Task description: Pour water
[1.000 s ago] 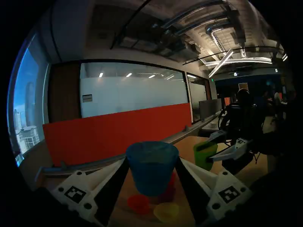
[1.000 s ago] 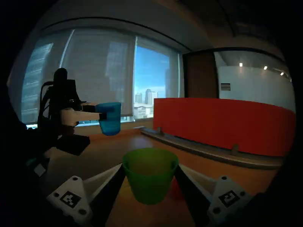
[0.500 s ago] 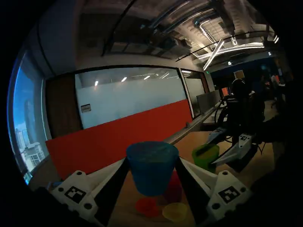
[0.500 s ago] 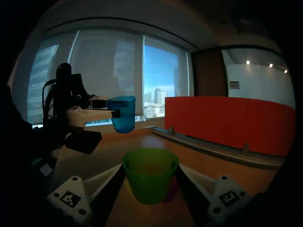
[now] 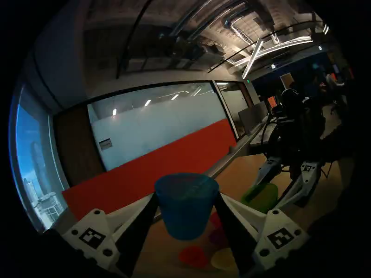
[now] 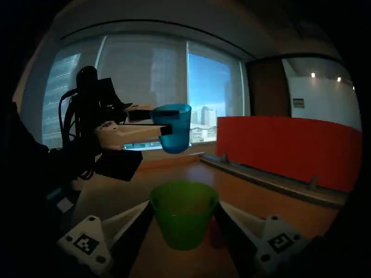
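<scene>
A blue cup [image 5: 186, 206] is held in the air with my left gripper [image 5: 186, 208] shut on it; the right gripper view has the same blue cup [image 6: 172, 127] above and behind the green one, leaning a little. My right gripper [image 6: 184, 222] is shut on a green cup [image 6: 184, 220], held upright over the wooden table [image 6: 250, 194]. In the left gripper view the green cup [image 5: 260, 197] sits lower right between the right gripper's white fingers [image 5: 303, 185]. Whether either cup holds water is not visible.
Red, purple and yellow round pieces [image 5: 194, 256] lie on the table under the blue cup. An orange partition [image 6: 297, 148] with a grey rail [image 6: 269, 183] runs along the table's far side. Large windows [image 6: 139, 92] stand behind. A person's dark sleeve [image 6: 28, 176] holds the left gripper.
The blue cup has risen and come closer to the green cup, now nearly over it. The left gripper view has tilted. The green cup has stayed in the right gripper.
</scene>
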`<state>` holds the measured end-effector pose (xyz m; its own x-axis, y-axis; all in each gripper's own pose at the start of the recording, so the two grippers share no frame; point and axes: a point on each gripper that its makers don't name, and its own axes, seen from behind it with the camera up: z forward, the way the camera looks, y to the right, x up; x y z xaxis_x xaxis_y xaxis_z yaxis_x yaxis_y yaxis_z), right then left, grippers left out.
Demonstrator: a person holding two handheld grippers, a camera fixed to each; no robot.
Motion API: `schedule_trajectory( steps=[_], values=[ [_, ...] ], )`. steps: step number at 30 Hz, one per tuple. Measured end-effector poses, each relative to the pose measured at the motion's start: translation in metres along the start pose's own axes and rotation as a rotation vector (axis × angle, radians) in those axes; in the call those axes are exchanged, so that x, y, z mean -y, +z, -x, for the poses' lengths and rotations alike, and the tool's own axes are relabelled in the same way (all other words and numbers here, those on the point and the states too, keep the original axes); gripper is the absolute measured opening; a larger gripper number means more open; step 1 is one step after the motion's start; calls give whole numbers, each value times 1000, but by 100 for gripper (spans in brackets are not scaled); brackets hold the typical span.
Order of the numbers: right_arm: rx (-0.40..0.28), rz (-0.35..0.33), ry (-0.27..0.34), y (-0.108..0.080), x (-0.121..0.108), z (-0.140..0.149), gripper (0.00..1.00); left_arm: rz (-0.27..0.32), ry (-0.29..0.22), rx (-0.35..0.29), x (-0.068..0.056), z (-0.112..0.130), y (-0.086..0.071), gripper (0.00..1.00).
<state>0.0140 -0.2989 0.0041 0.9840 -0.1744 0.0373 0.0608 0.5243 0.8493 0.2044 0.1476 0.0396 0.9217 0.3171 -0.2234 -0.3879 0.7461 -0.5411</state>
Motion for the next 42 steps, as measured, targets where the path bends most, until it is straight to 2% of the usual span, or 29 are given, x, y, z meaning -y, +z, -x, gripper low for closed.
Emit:
schedule_trajectory(
  steps=[15,24,42],
  values=[
    [26,-62,1,7,22,17,90,19,120,-14,-7,-17,0,84],
    [25,-80,11,8,28,21,90,35,169,-21,-12,-23,2,84],
    [15,-104,5,10,35,19,90,60,306,-36,-20,-39,0,85]
  ],
)
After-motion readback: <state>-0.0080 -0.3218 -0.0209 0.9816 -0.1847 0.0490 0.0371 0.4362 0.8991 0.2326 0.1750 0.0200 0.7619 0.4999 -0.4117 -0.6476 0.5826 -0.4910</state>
